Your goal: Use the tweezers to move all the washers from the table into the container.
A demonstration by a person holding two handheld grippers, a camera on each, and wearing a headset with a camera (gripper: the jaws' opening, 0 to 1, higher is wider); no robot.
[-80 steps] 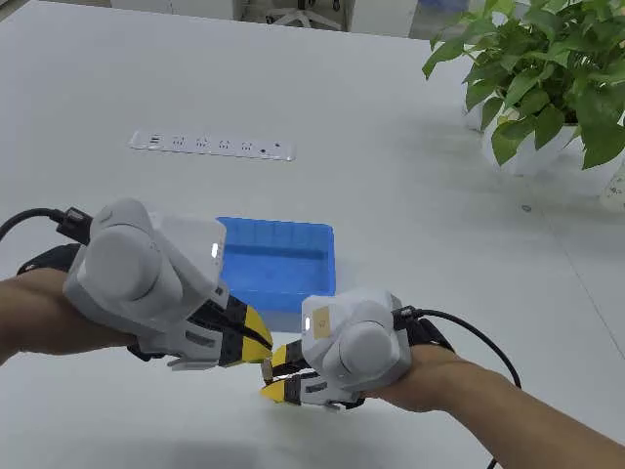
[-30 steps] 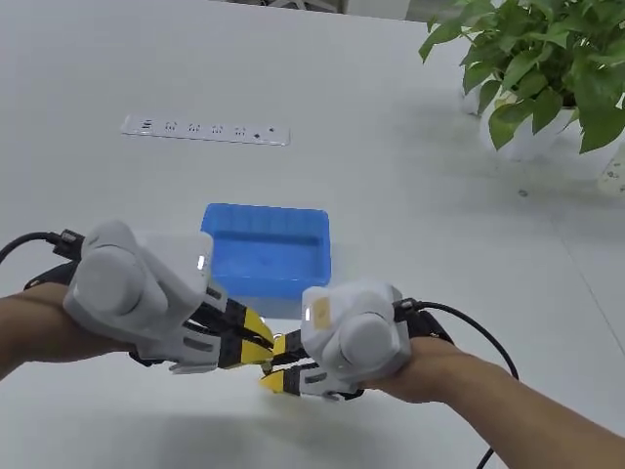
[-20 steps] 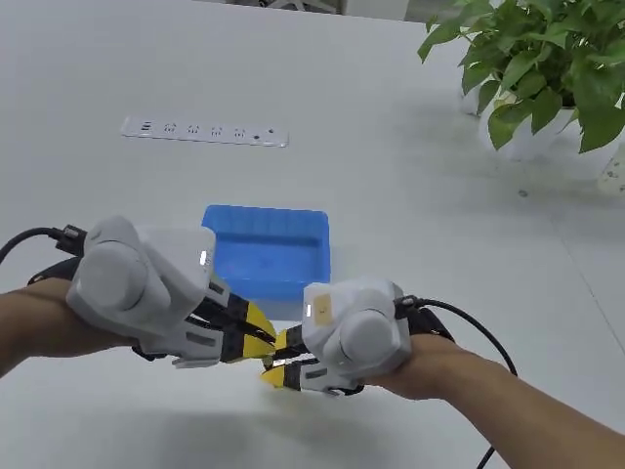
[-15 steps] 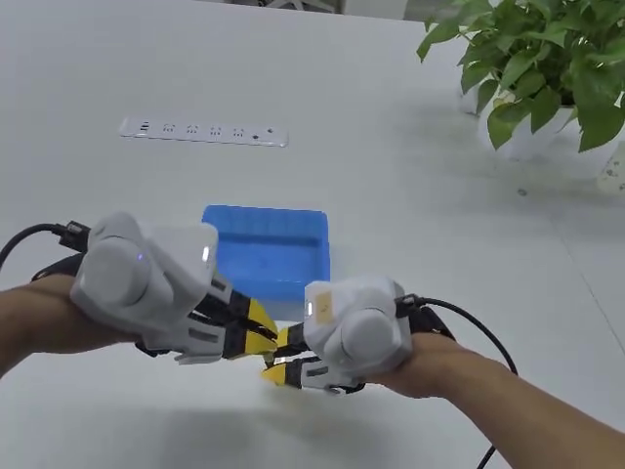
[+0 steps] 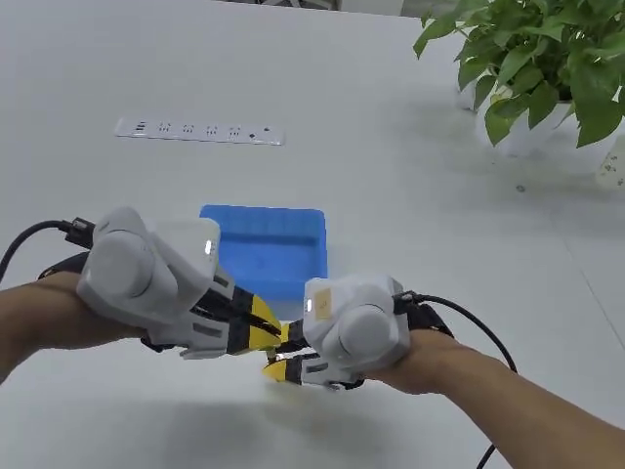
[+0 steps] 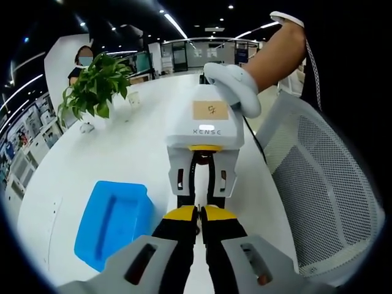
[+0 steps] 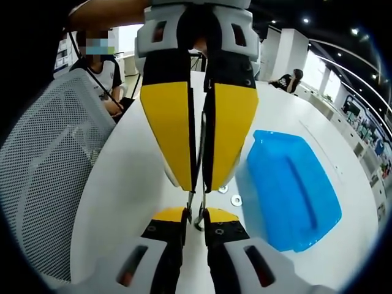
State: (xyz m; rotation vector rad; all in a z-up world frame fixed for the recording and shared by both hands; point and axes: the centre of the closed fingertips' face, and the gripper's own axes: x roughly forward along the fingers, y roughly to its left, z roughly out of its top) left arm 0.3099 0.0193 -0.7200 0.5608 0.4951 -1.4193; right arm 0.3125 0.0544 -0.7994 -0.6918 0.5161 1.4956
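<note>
Quickly: left tool and right tool meet tip to tip over the white desk, just in front of the blue container. Left tool's yellow jaws are pressed on the thin metal tweezers. Right tool's jaws pinch the tweezers' other end. Two washers lie on the desk beside the container, close to the tweezers' tip.
</note>
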